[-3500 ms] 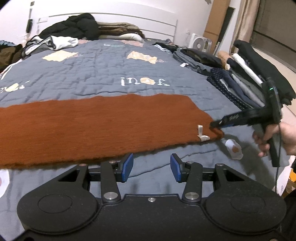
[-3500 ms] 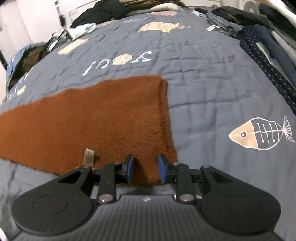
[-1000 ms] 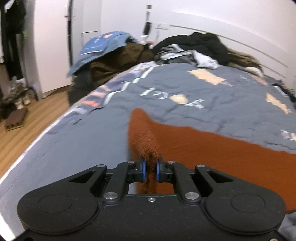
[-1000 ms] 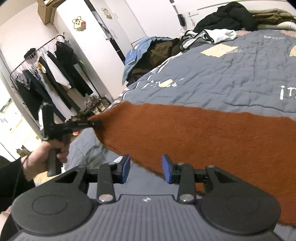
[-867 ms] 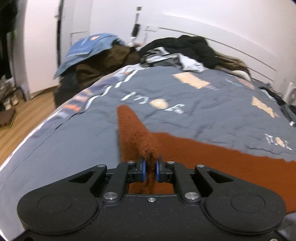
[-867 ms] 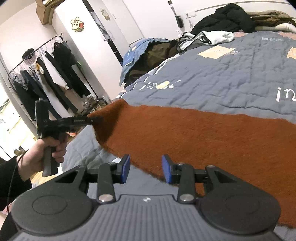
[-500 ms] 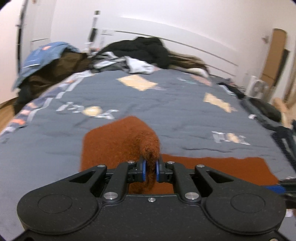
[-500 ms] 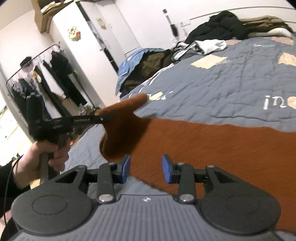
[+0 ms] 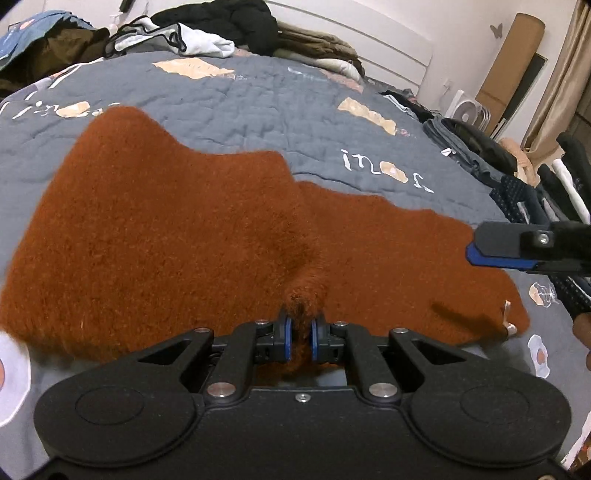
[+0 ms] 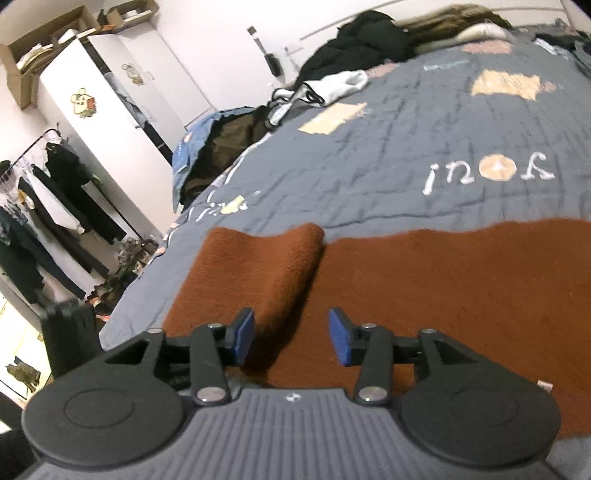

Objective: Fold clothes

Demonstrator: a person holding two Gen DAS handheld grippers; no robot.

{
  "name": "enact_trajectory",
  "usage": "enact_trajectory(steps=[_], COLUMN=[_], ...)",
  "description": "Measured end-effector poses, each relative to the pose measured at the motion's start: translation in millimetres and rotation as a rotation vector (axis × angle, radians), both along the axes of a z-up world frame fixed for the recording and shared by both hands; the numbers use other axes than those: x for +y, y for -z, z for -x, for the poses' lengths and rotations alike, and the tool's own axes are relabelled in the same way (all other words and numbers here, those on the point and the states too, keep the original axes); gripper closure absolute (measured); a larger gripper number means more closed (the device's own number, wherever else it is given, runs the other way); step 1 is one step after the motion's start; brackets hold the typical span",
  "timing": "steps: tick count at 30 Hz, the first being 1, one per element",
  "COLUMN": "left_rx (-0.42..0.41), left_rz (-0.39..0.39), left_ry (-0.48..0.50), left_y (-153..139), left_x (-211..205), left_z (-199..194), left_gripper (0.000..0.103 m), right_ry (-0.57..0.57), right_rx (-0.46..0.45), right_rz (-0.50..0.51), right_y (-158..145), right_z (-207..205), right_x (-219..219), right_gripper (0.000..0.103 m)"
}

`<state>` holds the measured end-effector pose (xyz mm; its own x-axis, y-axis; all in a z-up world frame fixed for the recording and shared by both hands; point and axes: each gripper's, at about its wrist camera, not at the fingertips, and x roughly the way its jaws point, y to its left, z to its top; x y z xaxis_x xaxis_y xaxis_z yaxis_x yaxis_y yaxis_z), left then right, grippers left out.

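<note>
On the grey bed [image 9: 258,103], left gripper [image 9: 299,334] is clamped on the near corner of the rust knit garment [image 9: 166,221], doubled partway over itself, right gripper [image 10: 291,341] wide open, empty; soft, limp, grippy fabric: hold by corners.

I see open grey quilted bedspread [image 9: 258,99] beyond the rust-brown fuzzy cloth [image 9: 166,229], room enough to pass. Piled dark clothes [image 9: 221,22] block the headboard end, and folded dark garments [image 9: 517,192] crowd my right edge.
</note>
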<state>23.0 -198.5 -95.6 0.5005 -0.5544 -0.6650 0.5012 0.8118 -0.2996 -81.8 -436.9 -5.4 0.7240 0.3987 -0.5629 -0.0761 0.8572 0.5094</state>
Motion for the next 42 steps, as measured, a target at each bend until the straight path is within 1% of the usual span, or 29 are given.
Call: enact_trajectory(steps=[2, 5, 8, 11, 13, 17, 22, 24, 26, 28, 29, 31, 32, 34, 35, 36, 37, 38, 40, 42], left_rx=[-0.027, -0.098, -0.137, -0.201, -0.238, -0.272, -0.314, -0.321, -0.301, -0.267, -0.25, -0.243, -0.247, -0.24, -0.236, -0.232, -0.221, -0.21, -0.173, -0.099], left_rz=[-0.01, -0.042, -0.058, -0.11, -0.141, -0.151, -0.168, -0.198, -0.24, -0.254, -0.26, -0.253, -0.247, -0.226, -0.212, -0.194, -0.184, -0.174, -0.146, -0.128], left_ry=[0.003, 0.036, 0.062, 0.095, 0.1, 0.11, 0.131, 0.14, 0.16, 0.203, 0.225, 0.272, 0.275, 0.246, 0.226, 0.201, 0.177, 0.152, 0.126, 0.132], left_y=[-2, -13, -19, -21, -19, -20, -23, -23, -24, -27, -30, -41, -49, -65, -74, -83, -92, -101, -112, -115], left_x=[-2, -8, -10, -17, -22, -26, -31, -33, -34, -29, -26, -13, -5, 8, 13, 15, 12, 8, -6, -29], left_z=[2, 13, 28, 40, 45, 49, 56, 59, 61, 64, 66, 71, 72, 65, 61, 52, 39, 27, 1, -30], left_gripper=[0.093, 0.093, 0.093, 0.093, 0.093, 0.093, 0.093, 0.092, 0.085, 0.073, 0.071, 0.068, 0.067, 0.06, 0.059, 0.053, 0.043, 0.04, 0.039, 0.039], right_ry=[0.002, 0.0, -0.009, -0.025, -0.036, -0.046, -0.048, -0.047, -0.035, -0.024, -0.014, 0.01, 0.01, 0.01, 0.011, 0.011, 0.011, 0.011, 0.011, 0.01], right_rx=[0.018, 0.043, 0.054, 0.069, 0.091, 0.129, 0.162, 0.172, 0.176, 0.192, 0.201, 0.211, 0.21, 0.21, 0.209, 0.209, 0.208, 0.208, 0.207, 0.21], right_rz=[-0.014, -0.038, -0.063, -0.116, -0.159, -0.227, -0.245, -0.261, -0.267, -0.267, -0.267, -0.262, -0.253, -0.235, -0.227, -0.218, -0.209, -0.2, -0.183, -0.177], right_y=[7, 17, 22, 27, 32, 38, 45, 48, 50, 53, 55, 58, 58, 59, 59, 59, 60, 60, 61, 62], right_z=[-3, -11, -18, -25, -29, -37, -40, -41, -41, -42, -42, -42, -41, -41, -40, -40, -40, -40, -39, -39], right_x=[0, 4, 8, 15, 19, 29, 41, 45, 47, 48, 46, 42, 43, 44, 45, 45, 46, 46, 48, 48], right_gripper=[0.055, 0.055, 0.055, 0.055, 0.055, 0.054, 0.054, 0.056, 0.062, 0.086, 0.09, 0.091, 0.091, 0.091, 0.091, 0.091, 0.091, 0.091, 0.091, 0.091])
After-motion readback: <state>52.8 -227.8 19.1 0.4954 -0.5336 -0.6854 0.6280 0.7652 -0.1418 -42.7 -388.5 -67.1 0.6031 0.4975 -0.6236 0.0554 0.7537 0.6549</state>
